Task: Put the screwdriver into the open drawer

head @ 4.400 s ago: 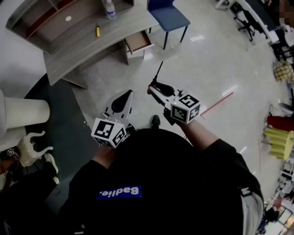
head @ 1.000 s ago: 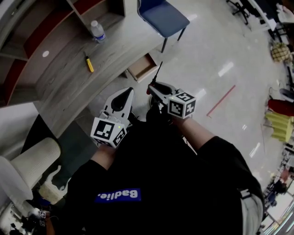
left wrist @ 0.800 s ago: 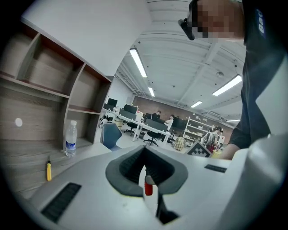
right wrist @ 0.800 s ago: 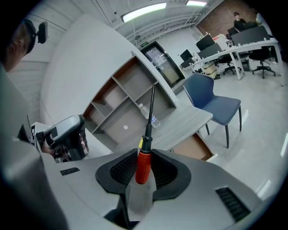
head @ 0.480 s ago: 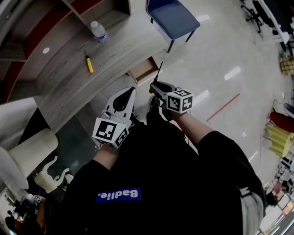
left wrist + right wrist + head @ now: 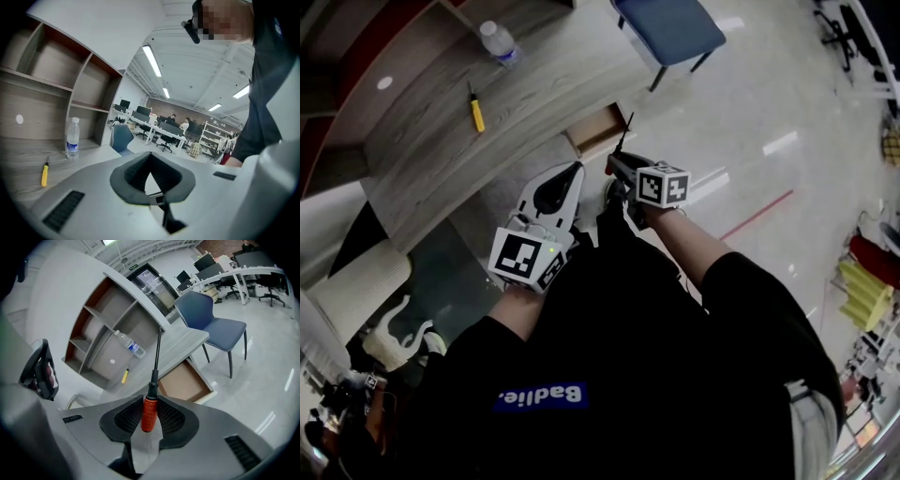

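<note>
Firmly clamped, the right claw (image 6: 149,401) grips the ribbed orange handle of a screwdriver with a thin black shaft (image 6: 148,413), its two dark pads pressed against either side of the handle while the shaft sticks out forward from between them. In the head view the right claw (image 6: 615,162) is held in the air in front of the person's black-clad chest, and the screwdriver (image 6: 624,133) points toward the far side, its tip close to the open wooden drawer (image 6: 598,129) but not inside it. That drawer (image 6: 183,380) is pulled out from under the edge of a curved grey wood-grain desk (image 6: 180,345), and its brown bottom shows in the right gripper view. The left claw (image 6: 150,157) has its pads together at the tips, with nothing between them; in the head view the left claw (image 6: 575,172) hangs just left of the right one, near it but apart. On the desk (image 6: 431,150), well left of the drawer, lies a small yellow-handled tool (image 6: 475,111), and farther back stands a clear plastic water bottle (image 6: 499,42) near an open shelf unit with reddish-brown lining. A blue padded chair with dark legs (image 6: 670,28) stands on the glossy pale floor beyond the drawer, to its right. A red line (image 6: 757,214) runs across the floor at the right.
</note>
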`<state>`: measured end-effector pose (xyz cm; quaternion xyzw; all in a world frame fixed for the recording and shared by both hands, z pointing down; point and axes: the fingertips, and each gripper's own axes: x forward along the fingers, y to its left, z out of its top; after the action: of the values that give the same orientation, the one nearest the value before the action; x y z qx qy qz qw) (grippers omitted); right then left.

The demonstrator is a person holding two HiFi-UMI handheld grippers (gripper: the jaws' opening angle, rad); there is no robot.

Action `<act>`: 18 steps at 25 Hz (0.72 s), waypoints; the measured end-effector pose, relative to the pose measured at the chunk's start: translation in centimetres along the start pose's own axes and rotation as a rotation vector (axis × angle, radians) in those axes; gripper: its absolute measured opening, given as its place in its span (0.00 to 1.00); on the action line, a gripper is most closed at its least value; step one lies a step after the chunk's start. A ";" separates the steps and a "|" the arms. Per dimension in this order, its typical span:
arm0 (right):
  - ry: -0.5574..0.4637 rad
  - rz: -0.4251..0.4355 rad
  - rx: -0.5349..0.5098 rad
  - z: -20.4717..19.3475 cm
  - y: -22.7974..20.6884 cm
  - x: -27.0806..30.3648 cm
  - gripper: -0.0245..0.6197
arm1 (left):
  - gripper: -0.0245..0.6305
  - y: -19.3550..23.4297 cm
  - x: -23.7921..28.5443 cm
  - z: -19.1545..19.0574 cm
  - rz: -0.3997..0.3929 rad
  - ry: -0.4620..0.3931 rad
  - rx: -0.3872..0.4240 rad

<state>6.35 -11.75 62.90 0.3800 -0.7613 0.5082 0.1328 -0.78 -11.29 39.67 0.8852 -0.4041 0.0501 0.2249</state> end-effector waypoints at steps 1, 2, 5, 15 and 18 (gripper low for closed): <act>0.008 -0.004 -0.001 -0.2 -0.3 0.5 0.22 | 0.04 0.2 0.1 -0.1 0.002 0.002 -0.003; 0.016 -0.008 -0.003 -0.3 -0.7 0.9 0.22 | 0.04 0.4 0.3 -0.3 0.006 0.004 -0.008; 0.036 -0.018 0.005 -0.8 -1.6 2.5 0.22 | 0.04 1.2 0.6 -1.1 0.016 0.010 -0.018; 0.131 -0.084 0.100 -3.3 -5.5 7.4 0.22 | 0.04 2.7 0.1 -2.8 0.043 0.025 -0.050; 0.145 -0.113 0.127 -3.4 -6.7 8.6 0.22 | 0.04 3.3 0.1 -3.1 0.056 0.046 -0.054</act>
<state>4.69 -13.88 73.95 0.3923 -0.6933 0.5734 0.1914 -2.85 -11.89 43.67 0.8659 -0.4245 0.0655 0.2564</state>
